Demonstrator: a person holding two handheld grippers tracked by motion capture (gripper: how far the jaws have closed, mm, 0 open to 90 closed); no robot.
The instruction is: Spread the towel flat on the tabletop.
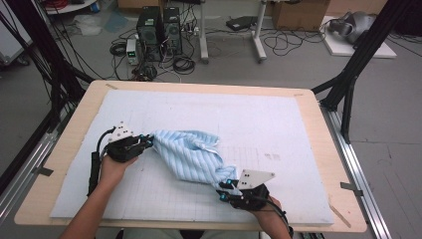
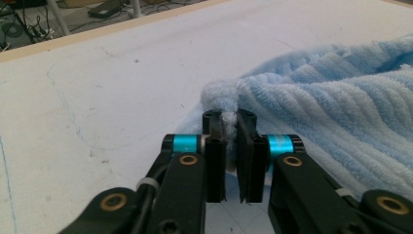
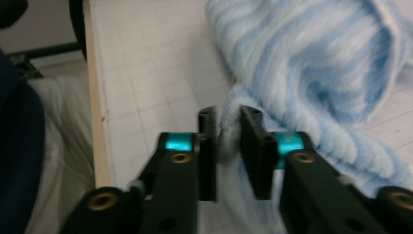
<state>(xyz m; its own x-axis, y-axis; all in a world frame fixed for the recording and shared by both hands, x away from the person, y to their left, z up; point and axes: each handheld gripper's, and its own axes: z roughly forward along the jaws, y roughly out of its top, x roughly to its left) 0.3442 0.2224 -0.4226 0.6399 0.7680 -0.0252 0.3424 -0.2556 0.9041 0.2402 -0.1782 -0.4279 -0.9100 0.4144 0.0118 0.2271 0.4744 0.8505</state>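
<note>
Blue striped towel (image 1: 191, 155) bunched mid-worktop (image 1: 298, 124) on white mat, long axis diagonal from far-left to near-right. Left gripper (image 1: 133, 144) jaws narrow, pinching far-left corner; same pinch in left gripper view (image 2: 229, 131). Right gripper (image 1: 230, 190) jaws clamped on near-right corner (image 3: 226, 131). Likely next: pulling ends apart along diagonal, flattening towel.

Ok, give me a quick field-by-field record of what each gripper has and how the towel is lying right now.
item: blue striped towel, bunched, stretched between the two grippers
left gripper: shut on a towel corner, at the towel's left end
right gripper: jaws narrowly apart with a towel edge between them, at the near-right end
surface: white mat on a wooden table
towel contact: middle sags onto the mat
</note>
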